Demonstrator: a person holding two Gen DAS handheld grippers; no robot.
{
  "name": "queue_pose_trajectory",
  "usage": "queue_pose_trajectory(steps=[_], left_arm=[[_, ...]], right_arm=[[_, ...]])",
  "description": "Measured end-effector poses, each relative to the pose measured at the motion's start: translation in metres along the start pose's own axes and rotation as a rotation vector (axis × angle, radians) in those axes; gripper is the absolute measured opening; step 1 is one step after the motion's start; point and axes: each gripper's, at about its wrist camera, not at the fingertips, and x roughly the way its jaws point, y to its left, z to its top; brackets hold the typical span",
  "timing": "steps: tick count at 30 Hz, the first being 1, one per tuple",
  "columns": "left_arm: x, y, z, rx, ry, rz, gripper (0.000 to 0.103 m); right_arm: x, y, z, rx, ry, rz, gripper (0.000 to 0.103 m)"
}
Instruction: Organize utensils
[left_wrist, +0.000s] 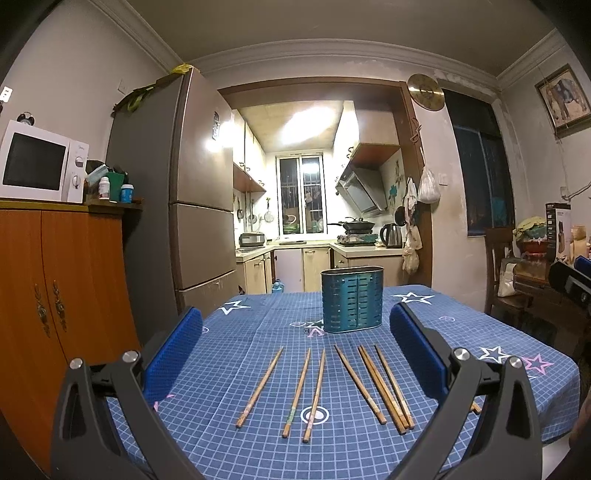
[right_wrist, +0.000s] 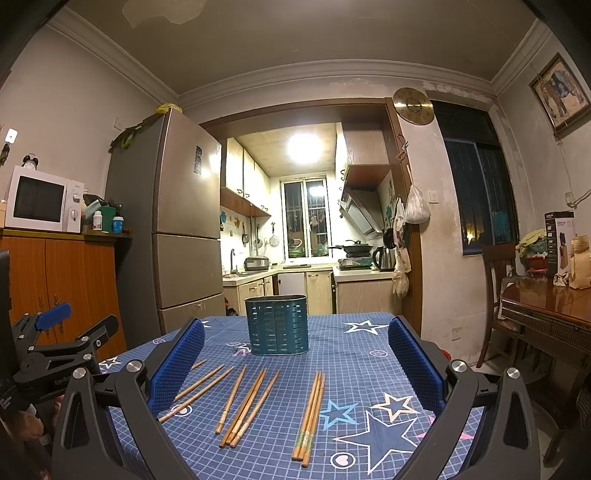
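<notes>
With both my left gripper (left_wrist: 295, 354) and right gripper (right_wrist: 295, 363) spread wide and empty above the thin wooden chopsticks (right_wrist: 309, 417) lying loose on the blue checked tablecloth (right_wrist: 362, 354) before the teal slotted metal holder (right_wrist: 277, 325), I risk pinching several at once or rolling them off.

Little can be read here. In the right wrist view, the left gripper (right_wrist: 79, 325) carries pale raised lettering on its black body that starts "GenRo", the rest cut off by the right gripper's frame in front of it. The clock (right_wrist: 413, 105) shows a ring of numerals, the microwave (right_wrist: 44, 199) has a small mark above its knobs, and the dark box (right_wrist: 558, 240) on the side table bears white print near its top, but all of these are too small or blurred to make out in either view.
</notes>
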Motion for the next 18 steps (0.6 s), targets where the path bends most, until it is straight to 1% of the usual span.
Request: queue_pose_trajectory(steps=[14,16,18], left_arm=[[0.012,0.004,-0.004,-0.010,0.032,-0.010,0.098],[0.018,0.009,-0.006,-0.015,0.069,-0.033,0.098],[0.035,0.025,-0.011,-0.032,0.177,-0.055,0.098]], right_arm=[[0.008,0.001,0.000,-0.003,0.017,0.010,0.100],[0.013,0.000,-0.003,-0.001,0.052,0.025,0.100],[0.021,-0.003,-0.010,0.029,0.127,0.066,0.100]])
